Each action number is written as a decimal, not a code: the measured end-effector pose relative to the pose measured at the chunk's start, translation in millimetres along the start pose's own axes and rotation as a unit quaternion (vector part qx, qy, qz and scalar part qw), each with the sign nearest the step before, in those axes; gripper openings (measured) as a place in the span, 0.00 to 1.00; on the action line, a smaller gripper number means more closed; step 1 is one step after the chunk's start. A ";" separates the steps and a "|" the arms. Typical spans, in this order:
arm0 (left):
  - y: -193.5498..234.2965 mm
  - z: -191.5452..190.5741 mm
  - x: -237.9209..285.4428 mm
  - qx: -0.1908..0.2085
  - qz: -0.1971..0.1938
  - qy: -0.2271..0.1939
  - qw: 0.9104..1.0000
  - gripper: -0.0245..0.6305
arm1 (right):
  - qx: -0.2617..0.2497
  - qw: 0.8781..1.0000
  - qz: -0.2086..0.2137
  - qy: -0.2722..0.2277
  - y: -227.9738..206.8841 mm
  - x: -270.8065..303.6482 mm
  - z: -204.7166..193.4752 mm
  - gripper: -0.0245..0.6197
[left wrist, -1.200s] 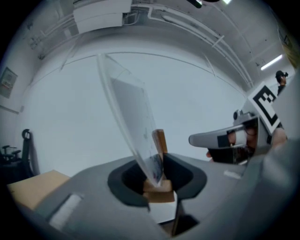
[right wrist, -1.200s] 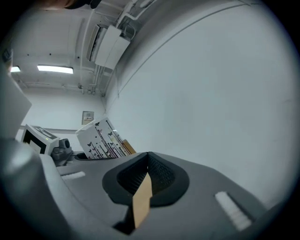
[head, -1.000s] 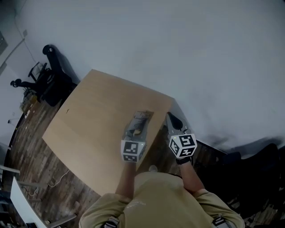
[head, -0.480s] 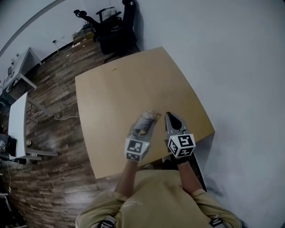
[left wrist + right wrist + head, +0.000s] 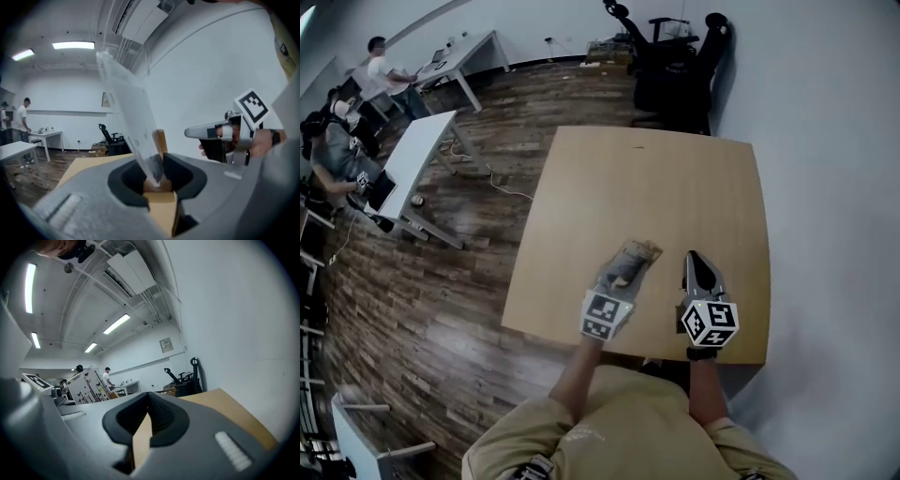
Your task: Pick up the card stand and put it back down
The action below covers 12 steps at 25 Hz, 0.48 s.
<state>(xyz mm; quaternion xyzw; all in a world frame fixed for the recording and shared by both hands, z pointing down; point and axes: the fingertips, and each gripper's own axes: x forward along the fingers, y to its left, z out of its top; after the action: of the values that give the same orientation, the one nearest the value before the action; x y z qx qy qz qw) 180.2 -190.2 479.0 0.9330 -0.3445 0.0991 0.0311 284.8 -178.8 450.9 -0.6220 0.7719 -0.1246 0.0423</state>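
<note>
Card stand clamped in left gripper; right gripper closed on nothing.

The left gripper (image 5: 159, 164) is seen clenched on the wooden base of the card stand (image 5: 125, 101), whose clear panel is tilted to the left in the left gripper view. In the head view the stand is reduced to a blurred shape over the near part of the bench (image 5: 675, 187). The right gripper (image 5: 149, 395) is seen with its jaws brought together and nothing between them, just beside the left gripper. An office chair (image 5: 675, 66) behind the bench's far edge and a wooden floor (image 5: 441, 309) are shown by the head view.
</note>
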 end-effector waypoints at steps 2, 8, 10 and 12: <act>14.2 -10.2 1.3 0.001 0.019 0.009 1.000 0.19 | 0.017 1.000 0.015 0.013 -3.4 17.4 -18.9 0.04; 73.1 -44.6 14.8 -0.007 0.060 0.042 0.997 0.19 | 0.022 0.997 0.058 0.050 2.9 71.4 -56.7 0.04; 91.4 -54.2 25.8 -0.006 0.062 0.047 0.997 0.19 | 0.015 0.996 0.064 0.058 1.1 83.3 -64.5 0.04; 110.8 -61.6 42.0 0.002 0.057 0.056 0.997 0.19 | 0.017 0.996 0.062 0.067 -5.7 95.9 -71.7 0.04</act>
<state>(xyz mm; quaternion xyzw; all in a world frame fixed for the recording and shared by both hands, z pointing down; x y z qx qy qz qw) 129.4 -293.4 546.9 0.9048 -0.3946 0.1539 0.0430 253.1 -262.9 530.1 -0.5623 0.8078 -0.1768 0.0087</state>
